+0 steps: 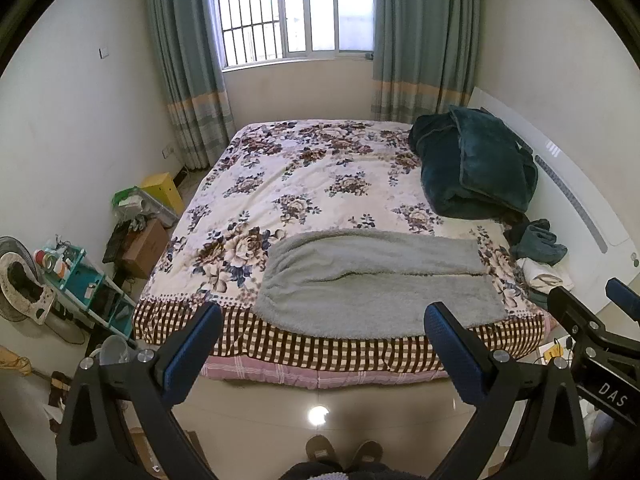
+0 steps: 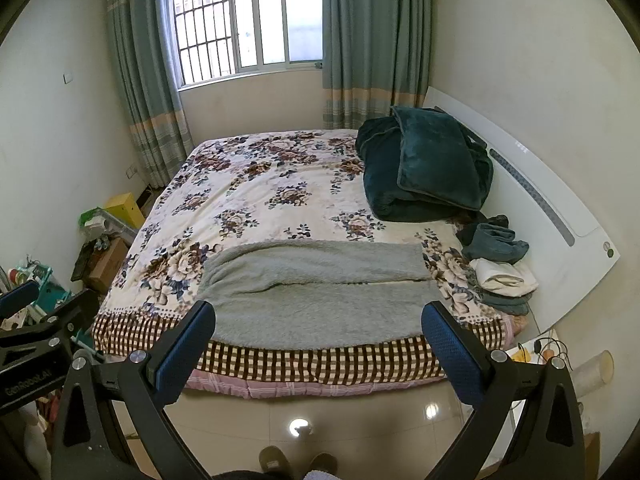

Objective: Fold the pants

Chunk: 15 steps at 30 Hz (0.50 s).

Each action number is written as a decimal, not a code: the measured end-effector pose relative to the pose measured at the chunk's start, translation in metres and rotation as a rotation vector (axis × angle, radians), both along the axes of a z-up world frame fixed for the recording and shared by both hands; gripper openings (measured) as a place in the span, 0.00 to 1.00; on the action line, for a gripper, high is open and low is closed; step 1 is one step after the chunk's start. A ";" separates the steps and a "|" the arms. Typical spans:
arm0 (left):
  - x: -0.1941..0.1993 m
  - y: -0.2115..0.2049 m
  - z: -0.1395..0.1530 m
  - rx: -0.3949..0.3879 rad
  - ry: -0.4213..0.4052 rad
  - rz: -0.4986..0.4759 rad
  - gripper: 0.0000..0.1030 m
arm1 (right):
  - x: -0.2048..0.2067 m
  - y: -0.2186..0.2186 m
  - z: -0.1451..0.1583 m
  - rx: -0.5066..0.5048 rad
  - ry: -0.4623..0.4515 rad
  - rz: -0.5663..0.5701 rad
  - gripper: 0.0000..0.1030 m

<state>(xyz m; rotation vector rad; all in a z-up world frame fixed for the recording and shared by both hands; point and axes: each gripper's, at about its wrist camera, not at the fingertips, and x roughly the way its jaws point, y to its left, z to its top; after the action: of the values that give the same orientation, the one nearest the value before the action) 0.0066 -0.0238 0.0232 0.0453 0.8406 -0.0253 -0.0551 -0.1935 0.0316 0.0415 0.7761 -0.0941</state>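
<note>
Grey fleece pants lie flat across the near edge of the bed, legs side by side, waist to the left. Left gripper and right gripper both hang above the floor short of the bed, jaws spread wide, holding nothing. Dark green blanket is heaped by the headboard.

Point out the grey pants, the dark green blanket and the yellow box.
grey pants (image 1: 372, 284): left wrist view, middle of fabric.
dark green blanket (image 2: 424, 164): right wrist view, top fold.
yellow box (image 1: 162, 190): left wrist view, its top.
</note>
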 end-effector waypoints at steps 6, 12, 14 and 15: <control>-0.001 -0.003 0.001 0.002 -0.004 0.001 1.00 | -0.001 -0.001 0.002 0.001 -0.003 -0.001 1.00; 0.001 -0.007 0.004 0.003 -0.007 0.000 1.00 | -0.001 -0.005 0.006 0.006 -0.007 -0.003 1.00; 0.001 -0.007 0.004 0.002 -0.007 0.000 1.00 | 0.000 -0.005 0.006 0.004 -0.006 -0.003 1.00; 0.000 -0.006 0.004 0.002 -0.008 0.001 1.00 | 0.000 -0.005 0.007 0.005 -0.006 -0.002 1.00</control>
<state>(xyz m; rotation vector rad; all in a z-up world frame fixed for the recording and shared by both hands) 0.0071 -0.0303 0.0272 0.0474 0.8324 -0.0234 -0.0552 -0.1988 0.0386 0.0471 0.7704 -0.0940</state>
